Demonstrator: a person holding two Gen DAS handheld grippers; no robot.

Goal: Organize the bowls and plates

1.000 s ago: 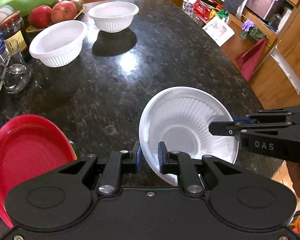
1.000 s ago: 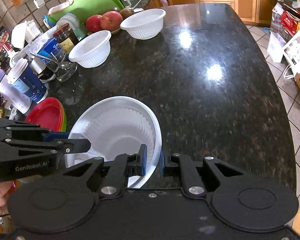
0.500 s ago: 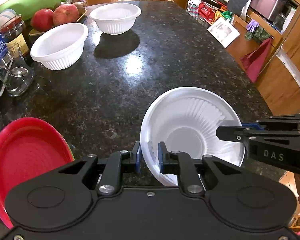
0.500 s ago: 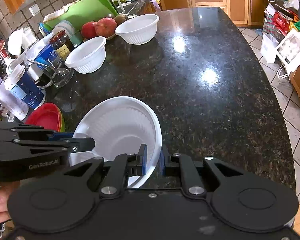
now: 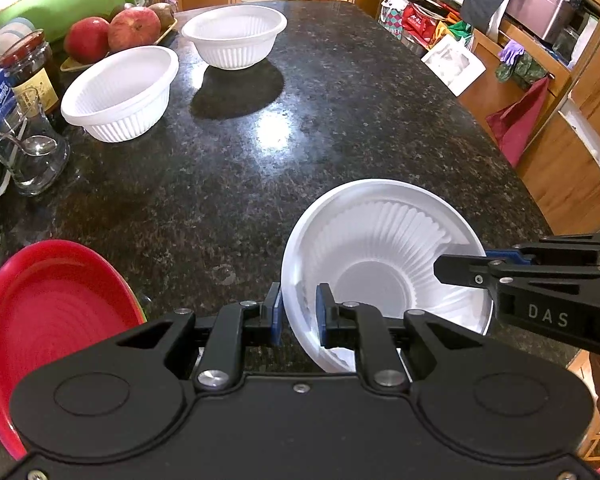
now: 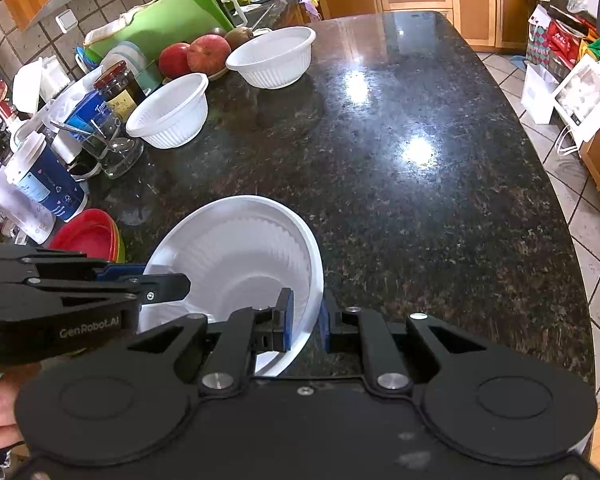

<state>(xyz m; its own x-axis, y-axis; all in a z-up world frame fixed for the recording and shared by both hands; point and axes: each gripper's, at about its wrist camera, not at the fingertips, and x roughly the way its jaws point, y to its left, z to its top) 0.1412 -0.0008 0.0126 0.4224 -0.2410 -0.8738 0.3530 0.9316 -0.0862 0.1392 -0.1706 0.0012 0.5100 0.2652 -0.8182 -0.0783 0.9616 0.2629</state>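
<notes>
Both grippers hold one white ribbed bowl [image 5: 380,248] above the near edge of the black granite counter. My left gripper [image 5: 298,312] is shut on its left rim. My right gripper [image 6: 306,320] is shut on its right rim; the bowl also shows in the right wrist view [image 6: 236,256]. Two more white bowls stand farther back, one at the left [image 5: 120,92] and one beyond it [image 5: 236,36]. A stack of red plates [image 5: 48,320] lies at the near left.
A glass with a spoon [image 5: 28,160], a dark jar [image 5: 32,68], cups [image 6: 48,180] and a tray of apples [image 5: 116,32] line the counter's left side. The counter's right edge [image 5: 500,160] drops to the floor and cabinets.
Both grippers have moved slightly forward together with the white bowl held between them. Nothing else on the counter has moved.
</notes>
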